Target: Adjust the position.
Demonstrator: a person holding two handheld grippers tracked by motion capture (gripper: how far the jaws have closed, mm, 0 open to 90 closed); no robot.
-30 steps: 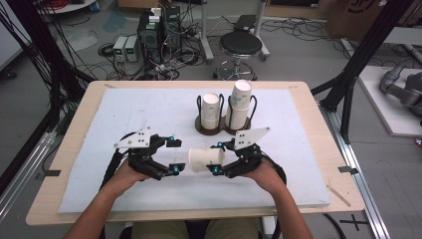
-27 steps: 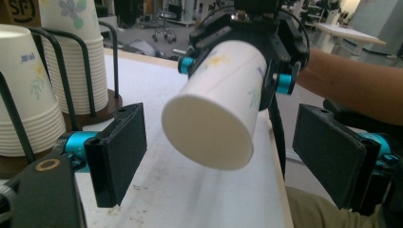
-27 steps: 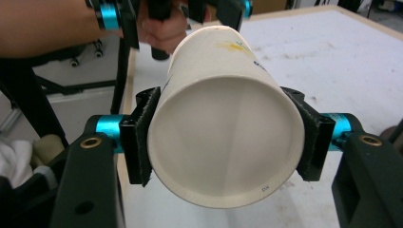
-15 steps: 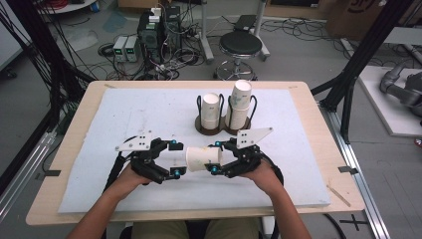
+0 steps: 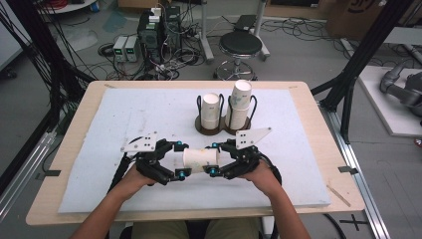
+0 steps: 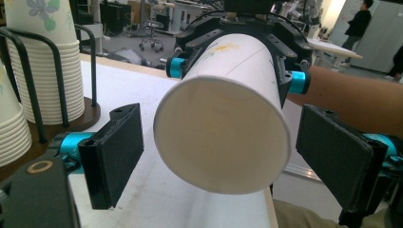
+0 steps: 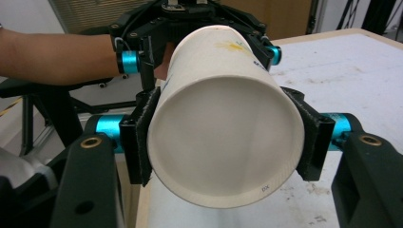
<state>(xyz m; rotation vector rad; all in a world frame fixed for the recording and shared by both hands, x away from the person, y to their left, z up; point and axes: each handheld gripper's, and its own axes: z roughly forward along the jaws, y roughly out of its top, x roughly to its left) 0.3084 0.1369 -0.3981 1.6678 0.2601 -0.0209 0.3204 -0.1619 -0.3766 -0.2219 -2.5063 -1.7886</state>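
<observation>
paper cup (image 5: 200,158): on its side, held just above the table (image 5: 308,124) near the middle of its near edge
right gripper (image 5: 215,159): clamped on one end of the cup
left gripper (image 5: 182,159): jaws just opened, apart beside the cup's other end, pads clear
cup stacks (image 5: 226,110): upright in a rack, mid-table

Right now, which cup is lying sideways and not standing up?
The cup between the two grippers, near the table's front edge. It lies level, clamped by the right gripper. The other cups stand stacked upright in the holder behind it.
</observation>
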